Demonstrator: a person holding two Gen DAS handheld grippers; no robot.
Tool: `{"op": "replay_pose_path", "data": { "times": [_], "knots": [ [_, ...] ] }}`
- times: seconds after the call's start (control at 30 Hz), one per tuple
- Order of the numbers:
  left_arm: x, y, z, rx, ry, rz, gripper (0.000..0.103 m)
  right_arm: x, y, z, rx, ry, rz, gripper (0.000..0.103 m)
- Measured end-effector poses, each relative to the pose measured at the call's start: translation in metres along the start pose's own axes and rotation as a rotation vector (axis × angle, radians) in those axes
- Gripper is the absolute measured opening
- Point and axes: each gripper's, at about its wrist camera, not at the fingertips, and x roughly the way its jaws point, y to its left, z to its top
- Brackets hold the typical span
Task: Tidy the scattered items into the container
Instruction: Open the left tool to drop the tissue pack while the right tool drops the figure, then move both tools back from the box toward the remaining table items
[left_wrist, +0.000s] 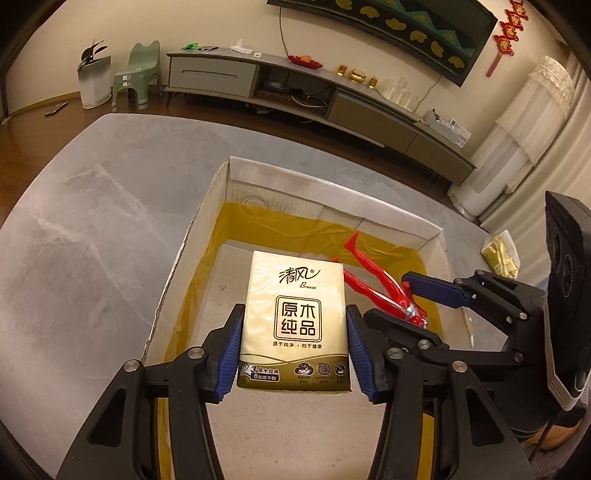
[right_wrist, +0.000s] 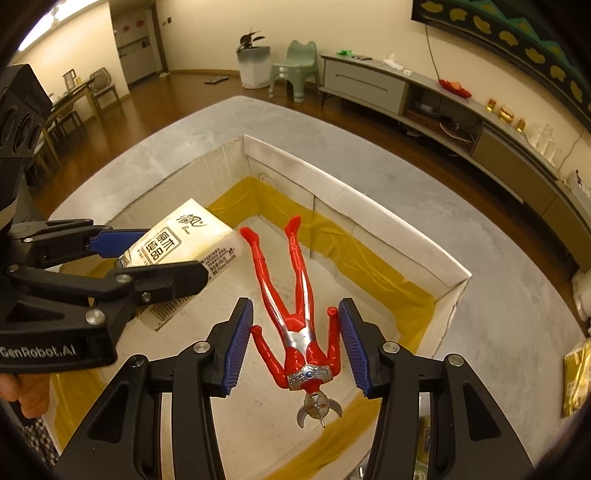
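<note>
A white cardboard box with yellow tape along its floor stands open on the grey table. My left gripper is shut on a gold-and-white tissue pack, held tilted over the box's left half. My right gripper has its pads against the spread arms of a red-and-silver toy figure. The figure's legs point toward the far wall of the box and its head points toward the camera.
A second gold tissue pack lies on the table outside the box's right wall. A hand grips the left tool's handle. A TV cabinet, a green stool and a bin with a plant stand beyond the table.
</note>
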Motion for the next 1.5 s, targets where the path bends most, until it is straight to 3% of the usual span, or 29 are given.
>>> {"op": "replay_pose_path", "data": {
  "times": [0.17, 0.67, 1.37, 1.5],
  "knots": [
    [0.006, -0.006, 0.003, 0.010, 0.018, -0.004, 0.066, 0.003, -0.001, -0.002, 0.005, 0.011, 0.008, 0.053],
    [-0.032, -0.009, -0.005, -0.004, -0.030, 0.003, 0.066, -0.033, -0.006, -0.009, 0.067, -0.020, 0.096, 0.053],
    [-0.110, -0.082, -0.072, 0.226, -0.202, 0.145, 0.066, -0.112, 0.024, -0.073, 0.002, -0.102, 0.147, 0.052],
    [-0.123, -0.096, -0.084, 0.241, -0.228, 0.138, 0.066, -0.128, 0.024, -0.086, 0.006, -0.125, 0.158, 0.040]
  ]
}}
